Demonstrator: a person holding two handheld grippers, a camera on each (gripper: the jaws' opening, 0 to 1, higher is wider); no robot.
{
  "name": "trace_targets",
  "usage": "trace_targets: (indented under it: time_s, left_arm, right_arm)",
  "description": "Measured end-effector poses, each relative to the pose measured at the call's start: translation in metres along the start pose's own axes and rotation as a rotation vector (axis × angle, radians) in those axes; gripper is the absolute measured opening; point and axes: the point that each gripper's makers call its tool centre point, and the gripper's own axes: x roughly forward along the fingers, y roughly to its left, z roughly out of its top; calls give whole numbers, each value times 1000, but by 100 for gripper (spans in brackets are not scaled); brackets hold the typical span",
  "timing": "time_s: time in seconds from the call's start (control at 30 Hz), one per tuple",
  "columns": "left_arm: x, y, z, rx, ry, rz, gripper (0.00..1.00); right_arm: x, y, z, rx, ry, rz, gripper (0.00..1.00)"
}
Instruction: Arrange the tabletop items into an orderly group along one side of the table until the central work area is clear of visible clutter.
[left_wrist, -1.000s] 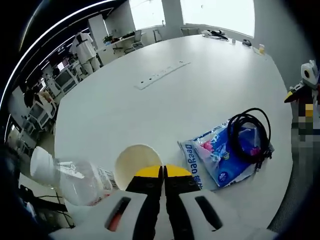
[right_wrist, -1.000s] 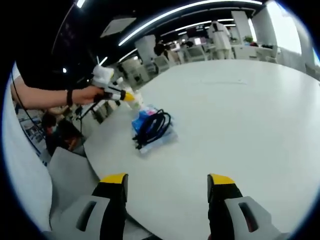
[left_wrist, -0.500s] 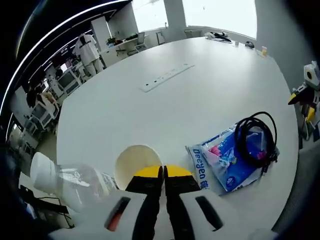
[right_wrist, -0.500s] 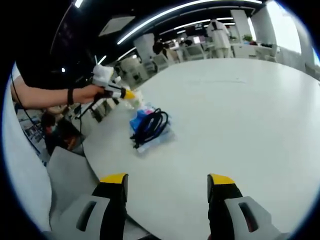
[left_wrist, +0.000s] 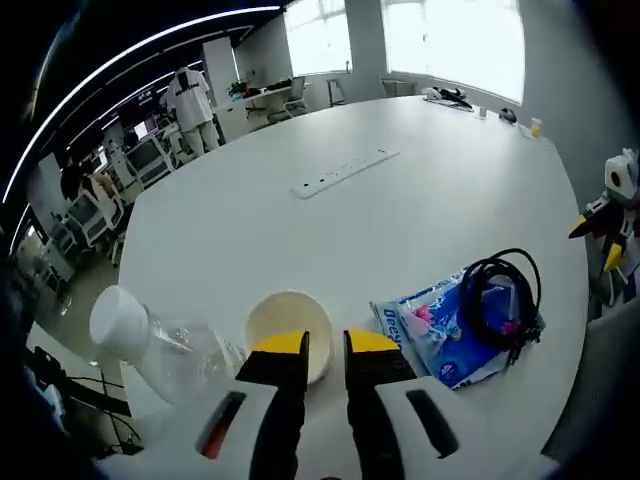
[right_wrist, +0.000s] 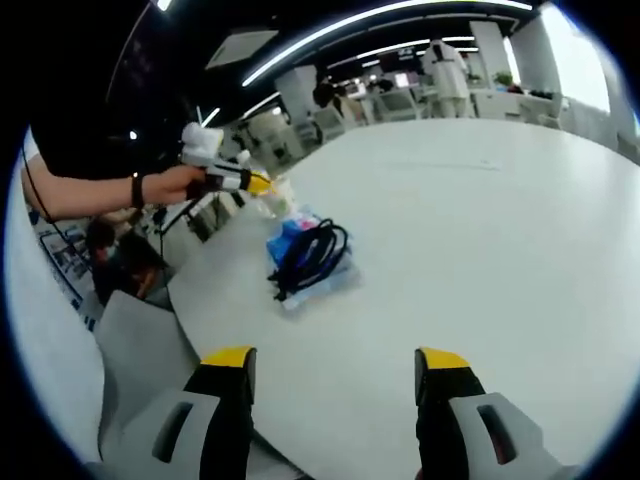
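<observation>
Parting slightly, left gripper (left_wrist: 325, 345) jaws release paper cup (left_wrist: 289, 333).

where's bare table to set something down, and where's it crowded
Bare: the wide white table between the paper cup and the inset power strip, and the stretch beyond the strip toward the windows. Crowded: the near edge, where the plastic bottle, the cup and the blue packet with the black cable coiled on it lie close together by the left hand-held gripper.

Both grippers have pale grey bodies and black jaws capped in yellow. The left gripper (left_wrist: 325, 345) bears a red-orange slot mark on one side, a dark slot on the other. The right gripper (right_wrist: 338, 362) shows matching dark slots. A dark wristband (right_wrist: 138, 190) circles the person's bare forearm.
</observation>
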Motion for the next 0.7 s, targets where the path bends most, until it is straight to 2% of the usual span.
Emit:
trace_targets:
  time_s: [0.37,0.7]
  left_arm:
    - [-19,3,-7,-102,-47,18,10]
    - [-38,-3,-28,-217,-68,36,9]
  right_arm:
    - [1,4,4,-18,-3,10,65]
    - [3,7,7,-32,-5,19,65]
